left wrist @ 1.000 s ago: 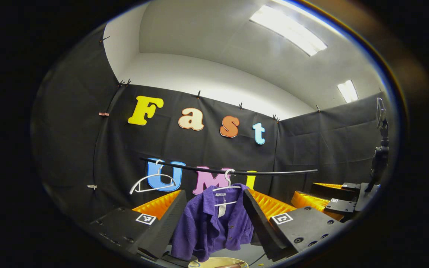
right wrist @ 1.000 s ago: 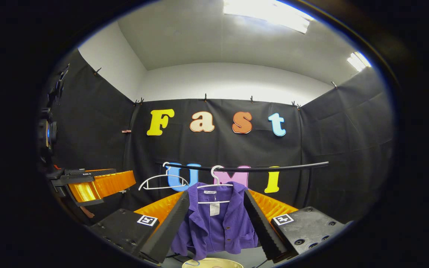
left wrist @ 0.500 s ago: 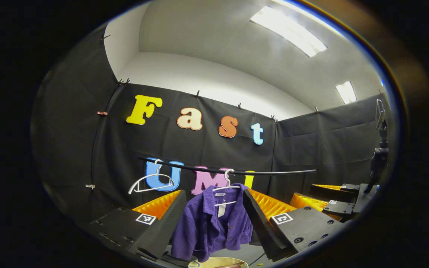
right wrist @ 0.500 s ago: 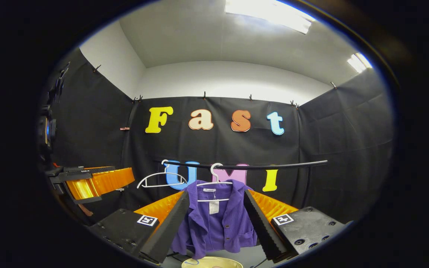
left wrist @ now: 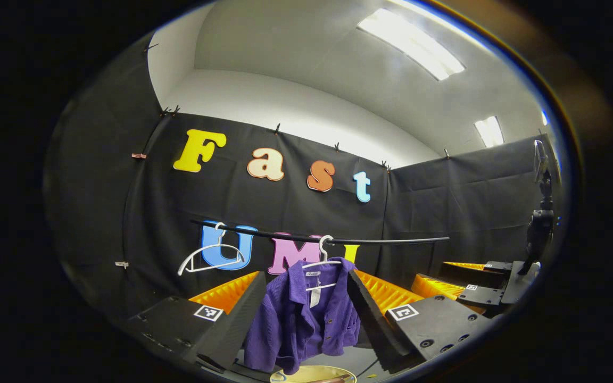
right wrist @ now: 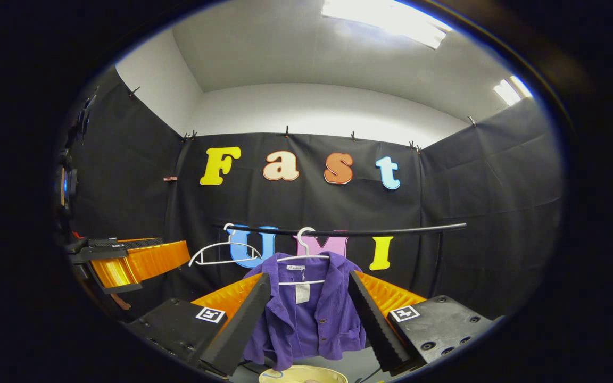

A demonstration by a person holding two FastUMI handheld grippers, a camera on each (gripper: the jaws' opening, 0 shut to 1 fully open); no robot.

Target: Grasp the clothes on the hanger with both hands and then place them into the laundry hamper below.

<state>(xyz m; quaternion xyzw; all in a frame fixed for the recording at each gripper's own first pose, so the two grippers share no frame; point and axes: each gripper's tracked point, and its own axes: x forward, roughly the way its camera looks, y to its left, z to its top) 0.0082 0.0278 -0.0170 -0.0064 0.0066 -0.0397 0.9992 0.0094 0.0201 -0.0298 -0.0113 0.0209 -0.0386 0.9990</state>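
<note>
- The purple corduroy jacket [left wrist: 304, 314] hangs on a white hanger [left wrist: 321, 263] hooked over the black rail [left wrist: 381, 241]; in the right gripper view the same jacket [right wrist: 306, 314] sits just under the rail [right wrist: 391, 232].
- Left of the jacket on the rail hangs a bare white hanger [left wrist: 208, 258].
- Below the jacket's hem a pale yellow hamper rim [left wrist: 314, 374] shows at the lower edge.
- The left gripper [left wrist: 305, 303] is spread wide, its jaws framing the jacket but well apart from it, holding nothing.
- The right gripper [right wrist: 309, 303] is likewise spread, short of the jacket and empty; it also appears to the right of the rail in the left gripper view [left wrist: 466, 282].
- The jacket looks light, soft and limp, so it would likely sag and fold once lifted; the ribbed cloth should give the pads fair grip.
- The shoulders, one per gripper on either side of the hanger hook, seem the best hold: pinch a good fold of cloth there, then raise it off the hanger before lowering it to the hamper.
</note>
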